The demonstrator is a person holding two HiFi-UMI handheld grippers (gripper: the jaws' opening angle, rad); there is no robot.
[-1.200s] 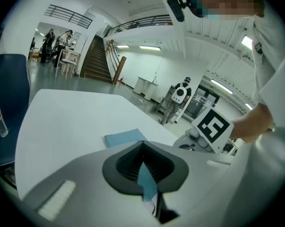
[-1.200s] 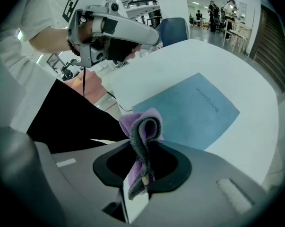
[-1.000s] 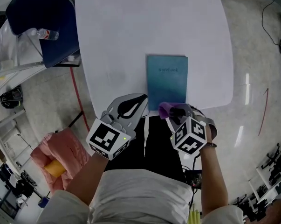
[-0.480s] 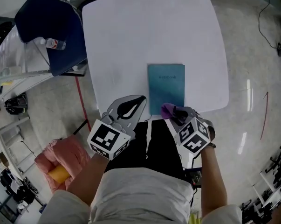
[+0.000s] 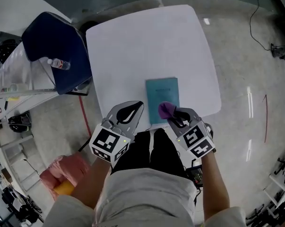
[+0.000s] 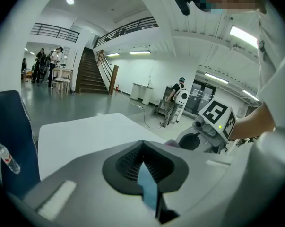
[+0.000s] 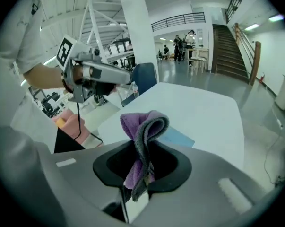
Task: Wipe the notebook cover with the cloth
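A teal notebook (image 5: 161, 94) lies flat near the front edge of the white table (image 5: 133, 46). My right gripper (image 5: 174, 113) is shut on a folded purple cloth (image 5: 166, 109), which hangs over the notebook's near edge. In the right gripper view the cloth (image 7: 141, 126) stands up out of the right gripper (image 7: 140, 170), with a corner of the notebook (image 7: 178, 137) behind it. My left gripper (image 5: 134, 109) hovers at the table's front edge, left of the notebook, shut on nothing. In the left gripper view a teal sliver of notebook (image 6: 147, 189) shows through the left gripper (image 6: 144, 170).
A dark blue chair (image 5: 55, 37) stands at the table's left, with a water bottle (image 5: 60, 64) beside it. A pink bundle (image 5: 62, 173) lies on the floor at lower left. Cables (image 5: 258, 20) trail over the floor at upper right. People stand far off in the hall.
The head view has pulled back, so the table and notebook look smaller. The cloth has shifted slightly left along the notebook's near edge. Both grippers stay shut.
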